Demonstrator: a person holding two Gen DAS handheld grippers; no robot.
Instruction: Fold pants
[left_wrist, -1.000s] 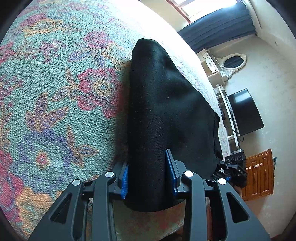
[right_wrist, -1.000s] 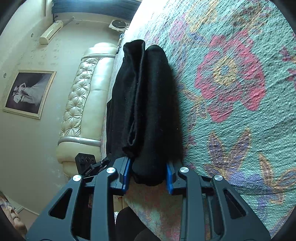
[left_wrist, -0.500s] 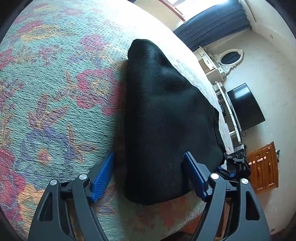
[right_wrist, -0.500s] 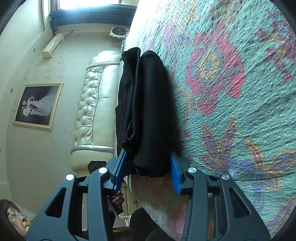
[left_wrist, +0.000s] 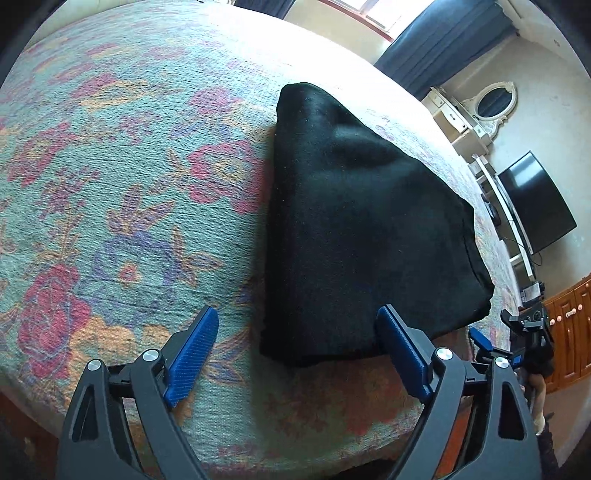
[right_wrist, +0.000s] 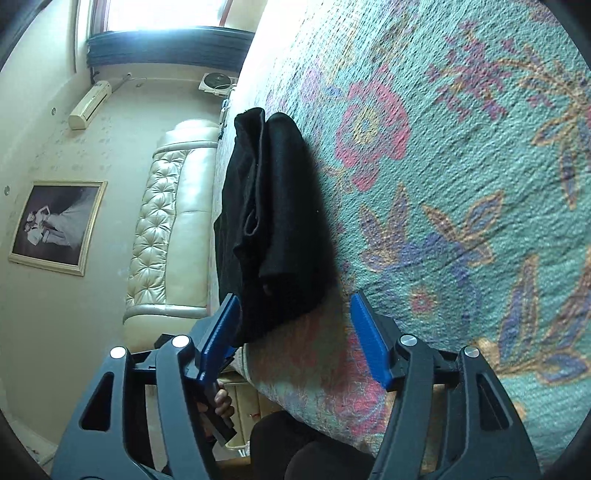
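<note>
One pair of black folded pants lay at frame centre on one floral bedspread. Two grippers showed: the left gripper and right gripper were both opening, pads clear of the cloth they had pinched a second earlier.

Hidden and cut off

The bed runs past the frame edges; the folded pants cover its near edge.
</note>
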